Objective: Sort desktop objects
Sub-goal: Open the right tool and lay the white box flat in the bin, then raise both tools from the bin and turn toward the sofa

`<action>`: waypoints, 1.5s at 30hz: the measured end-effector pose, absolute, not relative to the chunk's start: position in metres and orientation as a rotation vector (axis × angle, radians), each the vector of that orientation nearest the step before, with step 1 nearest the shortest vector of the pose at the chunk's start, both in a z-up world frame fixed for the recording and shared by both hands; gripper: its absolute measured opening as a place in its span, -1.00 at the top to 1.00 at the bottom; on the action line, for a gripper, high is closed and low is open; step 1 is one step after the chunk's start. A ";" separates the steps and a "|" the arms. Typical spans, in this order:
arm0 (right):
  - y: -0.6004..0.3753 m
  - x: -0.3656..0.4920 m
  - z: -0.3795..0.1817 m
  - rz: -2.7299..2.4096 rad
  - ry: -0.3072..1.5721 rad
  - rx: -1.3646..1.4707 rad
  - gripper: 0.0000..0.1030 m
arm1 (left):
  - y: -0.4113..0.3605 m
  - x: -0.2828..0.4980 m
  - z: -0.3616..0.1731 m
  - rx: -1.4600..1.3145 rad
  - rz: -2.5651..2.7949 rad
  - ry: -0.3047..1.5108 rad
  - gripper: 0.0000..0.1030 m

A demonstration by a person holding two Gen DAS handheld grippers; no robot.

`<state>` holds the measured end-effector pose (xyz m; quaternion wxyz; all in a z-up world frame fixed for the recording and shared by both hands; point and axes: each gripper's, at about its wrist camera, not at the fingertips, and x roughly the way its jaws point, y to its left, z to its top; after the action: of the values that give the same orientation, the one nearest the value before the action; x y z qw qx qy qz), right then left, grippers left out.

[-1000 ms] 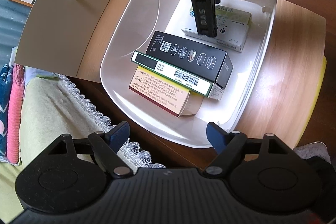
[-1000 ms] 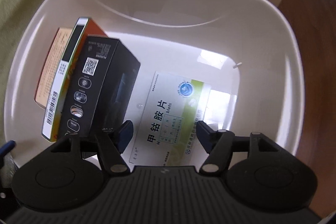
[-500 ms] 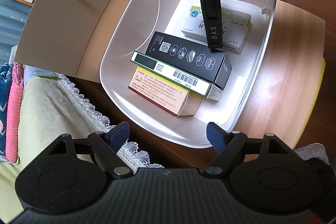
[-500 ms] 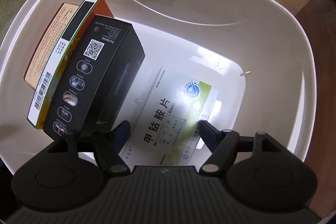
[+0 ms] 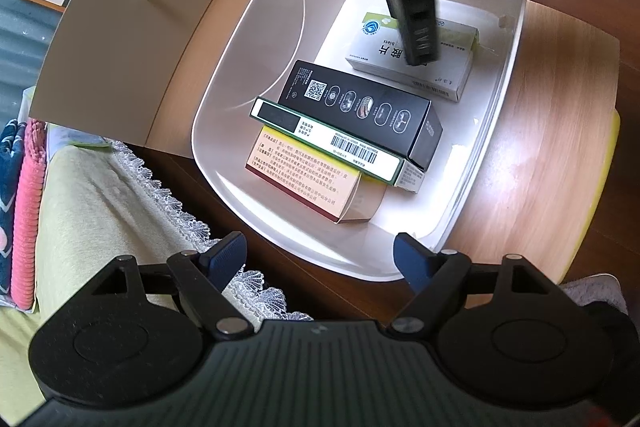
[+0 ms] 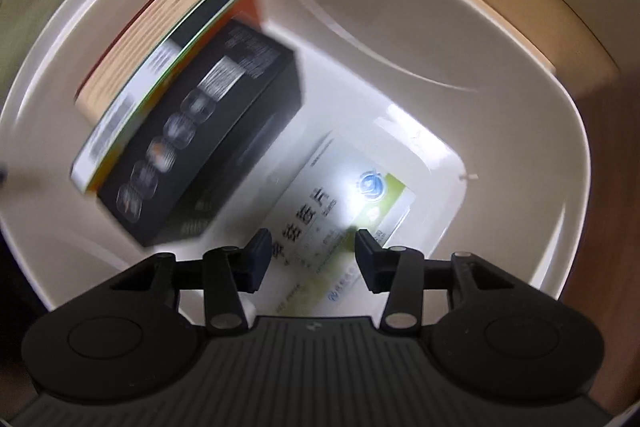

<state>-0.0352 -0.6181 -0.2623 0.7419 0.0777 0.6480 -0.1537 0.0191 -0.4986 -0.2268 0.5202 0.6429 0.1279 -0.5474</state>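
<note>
A white basin [image 5: 256, 47] holds four boxes. A white-and-green medicine box [image 5: 448, 75] lies flat at its far end. A black box [image 5: 360, 107], a green-edged box [image 5: 332, 143] and a cream-and-red box [image 5: 304, 183] lean on each other nearer to me. My right gripper [image 5: 420, 47] hangs over the medicine box [image 6: 340, 211], open, with nothing between its fingers [image 6: 260, 259]. The black box [image 6: 208, 147] lies to its left. My left gripper [image 5: 318, 259] stands open and empty at the basin's near rim.
The basin rests on a wooden top [image 5: 552, 147] with a yellow edge [image 5: 600, 187]. A white panel with a small knob [image 5: 120, 27] stands at the left. A lace-trimmed yellow cloth [image 5: 100, 207] and a pink towel [image 5: 28, 207] lie at the lower left.
My right gripper has risen from the medicine box and tilted, and its fingers stand closer together than before. The box stays flat in the basin. My left gripper has not moved.
</note>
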 end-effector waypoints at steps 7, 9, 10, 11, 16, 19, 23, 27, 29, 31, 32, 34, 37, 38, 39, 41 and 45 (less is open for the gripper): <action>-0.614 -0.038 -0.276 -0.237 1.551 0.070 0.04 | -0.499 0.018 -0.226 1.533 -1.314 0.304 -0.59; -0.609 -0.038 -0.281 -0.204 1.583 0.013 0.04 | -0.498 0.018 -0.227 1.539 -1.314 0.304 -0.59; -0.607 -0.038 -0.283 -0.186 1.593 -0.005 0.04 | -0.498 0.019 -0.227 1.539 -1.312 0.305 -0.59; -0.606 -0.038 -0.284 -0.170 1.603 -0.012 0.04 | -0.498 0.019 -0.227 1.538 -1.311 0.306 -0.59; -0.601 -0.039 -0.290 -0.093 1.661 -0.052 0.01 | -0.499 0.019 -0.226 1.530 -1.311 0.308 -0.59; -0.597 -0.043 -0.295 -0.051 1.689 -0.091 -0.10 | -0.499 0.020 -0.227 1.534 -1.311 0.310 -0.59; -0.595 -0.045 -0.303 -0.020 1.699 -0.141 -0.15 | -0.500 0.019 -0.227 1.531 -1.313 0.309 -0.60; -0.589 -0.047 -0.312 0.031 1.690 -0.218 -0.15 | -0.501 0.019 -0.228 1.535 -1.312 0.311 -0.60; -0.585 -0.048 -0.314 0.061 1.672 -0.245 -0.14 | -0.500 0.019 -0.228 1.534 -1.312 0.314 -0.60; -0.581 -0.047 -0.313 0.079 1.644 -0.256 -0.13 | -0.501 0.019 -0.228 1.533 -1.312 0.316 -0.60; -0.580 -0.047 -0.312 0.084 1.632 -0.243 -0.11 | -0.501 0.019 -0.229 1.534 -1.312 0.316 -0.60; -0.580 -0.047 -0.312 0.082 1.625 -0.220 -0.12 | -0.502 0.019 -0.229 1.533 -1.313 0.315 -0.60; -0.583 -0.053 -0.311 0.078 1.615 -0.189 -0.11 | -0.503 0.017 -0.228 1.529 -1.314 0.315 -0.60; -0.584 -0.055 -0.311 0.073 1.612 -0.181 -0.11 | -0.503 0.017 -0.228 1.529 -1.314 0.315 -0.60; -0.585 -0.057 -0.310 0.066 1.610 -0.174 -0.11 | -0.503 0.016 -0.228 1.530 -1.313 0.316 -0.60; -0.585 -0.062 -0.308 0.055 1.605 -0.173 -0.11 | -0.503 0.016 -0.229 1.533 -1.311 0.317 -0.60; -0.586 -0.075 -0.297 0.017 1.574 -0.173 -0.11 | -0.502 0.015 -0.230 1.534 -1.312 0.318 -0.60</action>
<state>-0.0750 -0.5856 -0.2965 0.7027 -0.0777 0.7072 0.0078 0.0153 -0.5018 -0.2298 0.5218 0.6405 0.1329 -0.5476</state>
